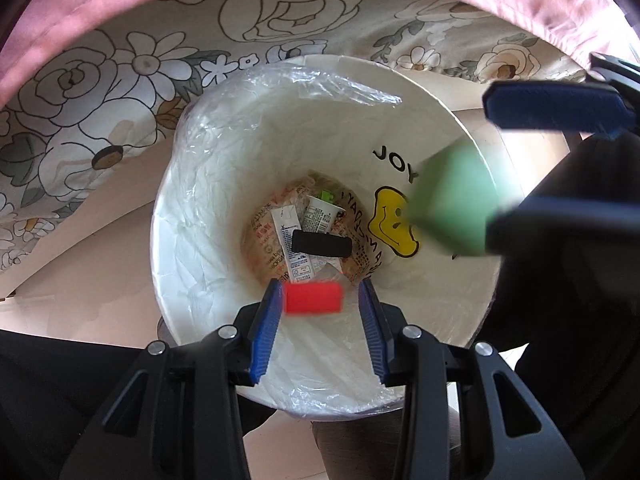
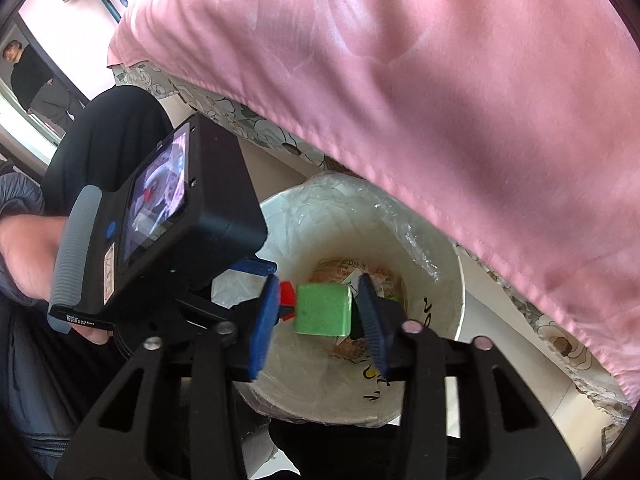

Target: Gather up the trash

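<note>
Over the lined white bin (image 1: pixel 192 216), our left gripper (image 1: pixel 320 308) gapes around a blurred red block (image 1: pixel 313 298); our right gripper (image 2: pixel 316 312) gapes around a green block (image 2: pixel 323 310).

The bin (image 1: pixel 192 184) stands on the floor just beside the bed (image 1: pixel 80 92), under its overhanging quilt (image 2: pixel 400 80). A roll (image 1: pixel 321 243) lies on packets (image 1: pixel 290 240) at the bin's bottom. Above the opening, 2 blocks: one (image 1: pixel 313 298) between the left tool's (image 1: pixel 320 320) fingers, the other (image 2: pixel 323 309) between the right tool's (image 2: pixel 316 316), near the rim.
</note>
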Available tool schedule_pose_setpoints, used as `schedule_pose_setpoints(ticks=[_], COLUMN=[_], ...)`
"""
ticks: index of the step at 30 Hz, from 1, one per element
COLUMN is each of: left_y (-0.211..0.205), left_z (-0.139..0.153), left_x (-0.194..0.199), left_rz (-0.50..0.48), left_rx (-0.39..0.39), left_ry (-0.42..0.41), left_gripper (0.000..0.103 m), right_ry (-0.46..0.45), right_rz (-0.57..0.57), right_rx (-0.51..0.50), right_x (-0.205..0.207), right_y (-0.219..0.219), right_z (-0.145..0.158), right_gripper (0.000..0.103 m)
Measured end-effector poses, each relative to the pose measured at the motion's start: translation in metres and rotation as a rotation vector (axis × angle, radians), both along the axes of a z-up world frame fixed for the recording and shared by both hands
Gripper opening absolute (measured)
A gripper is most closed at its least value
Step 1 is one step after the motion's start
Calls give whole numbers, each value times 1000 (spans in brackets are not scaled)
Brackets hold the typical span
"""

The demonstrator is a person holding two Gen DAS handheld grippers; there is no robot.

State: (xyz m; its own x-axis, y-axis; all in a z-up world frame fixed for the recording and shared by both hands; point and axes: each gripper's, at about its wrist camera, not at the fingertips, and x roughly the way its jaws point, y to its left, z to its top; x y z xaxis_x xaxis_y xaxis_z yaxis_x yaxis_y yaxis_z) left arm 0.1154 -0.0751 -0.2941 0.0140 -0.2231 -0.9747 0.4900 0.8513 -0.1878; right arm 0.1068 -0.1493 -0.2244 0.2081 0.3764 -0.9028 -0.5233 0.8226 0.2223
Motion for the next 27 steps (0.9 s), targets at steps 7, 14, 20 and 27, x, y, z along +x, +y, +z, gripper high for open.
schedule_pose_setpoints(ticks=[7,14,20,27], left_y=[5,3,7,10], left_z=[5,1,2,8], left_x=[3,2,1,0], left_rz=[21,15,30,40], left_rx=[10,32,36,35], left_ry=[16,17,6,-16], left_gripper=[99,99,99,99], right_ry=[-9,-5,-6,-12], right_rz=[-45,-67,-82,-94], right_rx=[-18,-29,-23,-29], right_x=[5,6,0,-1], right_y=[1,-12,-24,-27], right_z=[-2,-4,-5,-3], right_gripper=[96,96,96,96])
